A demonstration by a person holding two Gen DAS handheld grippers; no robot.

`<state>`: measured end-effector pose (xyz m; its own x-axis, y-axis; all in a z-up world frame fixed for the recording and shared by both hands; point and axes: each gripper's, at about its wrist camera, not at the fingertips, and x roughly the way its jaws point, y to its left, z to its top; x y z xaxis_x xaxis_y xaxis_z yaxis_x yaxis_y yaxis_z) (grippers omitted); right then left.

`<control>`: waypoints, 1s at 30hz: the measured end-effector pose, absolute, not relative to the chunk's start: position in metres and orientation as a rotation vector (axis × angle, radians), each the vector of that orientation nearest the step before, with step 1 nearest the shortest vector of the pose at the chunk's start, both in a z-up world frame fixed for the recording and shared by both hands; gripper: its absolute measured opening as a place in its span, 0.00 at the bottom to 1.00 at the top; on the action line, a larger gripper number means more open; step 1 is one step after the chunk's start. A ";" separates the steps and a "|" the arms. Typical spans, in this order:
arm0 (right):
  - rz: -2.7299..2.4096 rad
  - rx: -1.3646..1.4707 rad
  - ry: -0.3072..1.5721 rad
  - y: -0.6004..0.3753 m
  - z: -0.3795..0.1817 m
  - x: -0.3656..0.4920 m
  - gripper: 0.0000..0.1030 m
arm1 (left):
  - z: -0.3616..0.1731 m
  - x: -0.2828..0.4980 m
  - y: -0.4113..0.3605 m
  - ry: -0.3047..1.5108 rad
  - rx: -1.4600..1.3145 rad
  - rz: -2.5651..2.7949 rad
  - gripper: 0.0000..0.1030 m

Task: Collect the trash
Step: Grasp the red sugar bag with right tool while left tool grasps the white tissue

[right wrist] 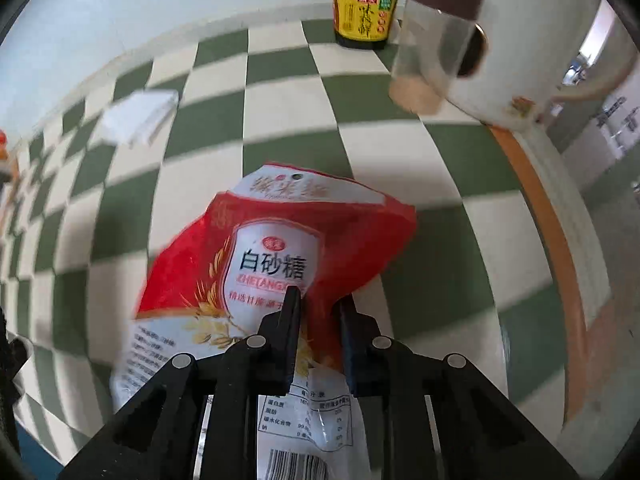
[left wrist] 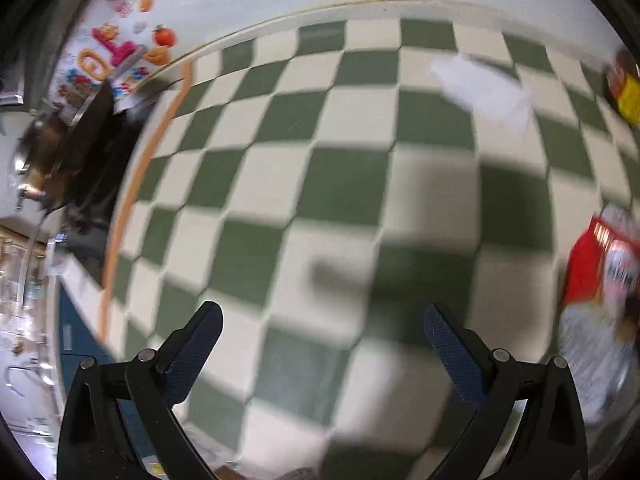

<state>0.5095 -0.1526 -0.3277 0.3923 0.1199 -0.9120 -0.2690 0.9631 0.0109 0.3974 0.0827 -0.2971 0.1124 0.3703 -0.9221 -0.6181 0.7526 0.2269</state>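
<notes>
Right claw [right wrist: 318,300] clamped on a red-and-white sugar bag [right wrist: 276,248], held above the checkered table [right wrist: 280,96]; the bag's lower edge is cut off by the frame. Left claw [left wrist: 322,320] spread wide, holding nothing. White tissue [left wrist: 486,94] lies blurred; bottle [right wrist: 365,4] top cropped.

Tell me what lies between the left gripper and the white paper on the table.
Only bare checkered tablecloth with shadows; in the left wrist view nothing sits between the open left gripper and the white paper.
</notes>
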 end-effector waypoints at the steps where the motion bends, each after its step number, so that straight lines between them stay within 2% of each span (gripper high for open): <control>1: 0.250 -0.142 1.126 -0.153 -0.324 0.517 0.16 | -0.297 0.412 0.088 1.256 -0.261 0.716 1.00; 7: 0.239 -0.058 1.120 -0.162 -0.319 0.580 0.16 | -0.308 0.511 0.114 1.209 -0.411 0.586 0.99; 12: 0.204 -0.023 1.109 -0.158 -0.323 0.612 0.16 | -0.322 0.564 0.113 1.226 -0.398 0.527 0.96; 13: 0.199 -0.019 1.103 -0.157 -0.322 0.616 0.16 | -0.325 0.570 0.111 1.231 -0.391 0.519 0.90; 14: 0.199 -0.009 1.103 -0.156 -0.321 0.619 0.16 | -0.328 0.575 0.109 1.240 -0.380 0.513 0.76; 15: 0.200 -0.004 1.106 -0.156 -0.321 0.621 0.16 | -0.330 0.579 0.106 1.247 -0.377 0.496 0.73; 16: 0.203 0.000 1.109 -0.154 -0.322 0.624 0.16 | -0.327 0.579 0.104 1.219 -0.382 0.479 0.53; 17: 0.205 0.002 1.110 -0.155 -0.321 0.621 0.16 | -0.324 0.579 0.102 1.202 -0.379 0.465 0.27; 19: 0.211 -0.005 1.110 -0.153 -0.321 0.621 0.16 | -0.319 0.582 0.092 1.222 -0.331 0.454 0.04; 24: 0.234 0.034 1.124 -0.162 -0.316 0.614 0.16 | -0.296 0.560 0.074 1.191 -0.263 0.476 0.04; 30: 0.283 0.068 1.095 -0.174 -0.291 0.590 0.13 | -0.238 0.493 0.056 1.087 -0.292 0.479 0.04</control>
